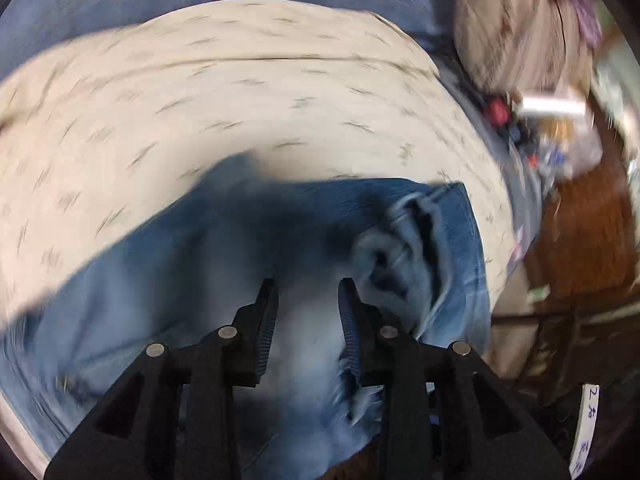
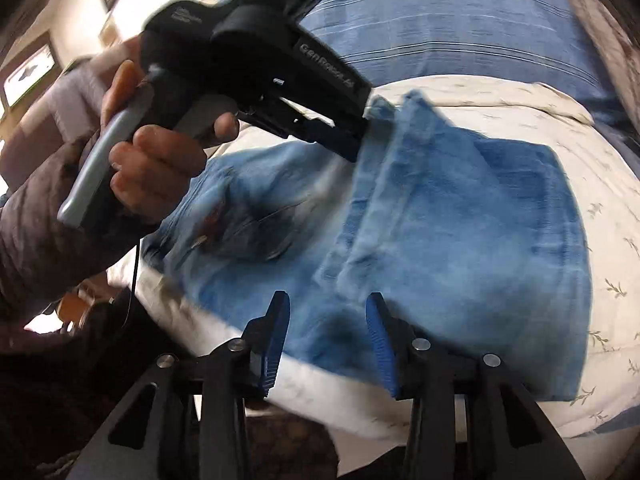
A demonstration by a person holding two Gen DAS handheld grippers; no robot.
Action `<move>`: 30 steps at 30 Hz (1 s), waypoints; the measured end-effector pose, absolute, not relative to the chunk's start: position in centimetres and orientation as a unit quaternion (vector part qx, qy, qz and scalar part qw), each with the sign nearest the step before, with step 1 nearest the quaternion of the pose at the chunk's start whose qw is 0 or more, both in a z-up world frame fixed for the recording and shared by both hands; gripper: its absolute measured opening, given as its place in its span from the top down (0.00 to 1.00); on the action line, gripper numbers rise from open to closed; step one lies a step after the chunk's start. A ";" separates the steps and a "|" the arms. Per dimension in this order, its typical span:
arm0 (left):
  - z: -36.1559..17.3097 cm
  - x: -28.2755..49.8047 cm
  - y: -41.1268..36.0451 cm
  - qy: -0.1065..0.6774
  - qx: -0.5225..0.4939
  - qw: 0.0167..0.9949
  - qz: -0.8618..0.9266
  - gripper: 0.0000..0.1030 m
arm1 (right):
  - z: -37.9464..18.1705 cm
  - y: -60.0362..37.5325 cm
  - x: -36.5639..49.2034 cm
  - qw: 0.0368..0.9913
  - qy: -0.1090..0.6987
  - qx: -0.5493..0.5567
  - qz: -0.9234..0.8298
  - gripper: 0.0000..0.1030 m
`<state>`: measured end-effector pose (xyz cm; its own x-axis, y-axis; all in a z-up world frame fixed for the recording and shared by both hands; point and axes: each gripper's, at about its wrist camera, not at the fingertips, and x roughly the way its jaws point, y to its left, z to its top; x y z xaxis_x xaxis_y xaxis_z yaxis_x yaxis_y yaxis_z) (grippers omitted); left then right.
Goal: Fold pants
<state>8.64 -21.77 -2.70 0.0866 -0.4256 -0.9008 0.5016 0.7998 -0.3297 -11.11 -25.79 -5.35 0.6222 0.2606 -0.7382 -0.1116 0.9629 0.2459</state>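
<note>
Both tools, left tool (image 1: 307, 280) and right tool (image 2: 329, 296), hang parted and empty above the jeans (image 2: 460, 216), whose loose folded leg could slump open on the bed (image 2: 560, 120).

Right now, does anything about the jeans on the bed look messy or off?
Yes. The folded jeans lie uneven on the cream bedspread: the top layer sits askew, and the waistband end is bunched and rumpled instead of flat.
</note>
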 end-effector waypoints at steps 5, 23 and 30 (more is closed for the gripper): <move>-1.9 7.2 -18.4 0.584 -0.069 0.738 -0.329 0.41 | -1.6 -33.3 -13.3 0.918 0.341 0.198 0.035 0.28; -4.6 5.0 -23.5 0.599 -0.037 0.740 -0.304 0.83 | -3.7 -38.8 -3.4 0.915 0.392 0.087 -0.037 0.99; -5.7 5.7 -20.6 0.621 -0.087 0.720 -0.298 0.76 | -5.5 -42.8 -5.8 0.890 0.390 0.235 -0.028 0.81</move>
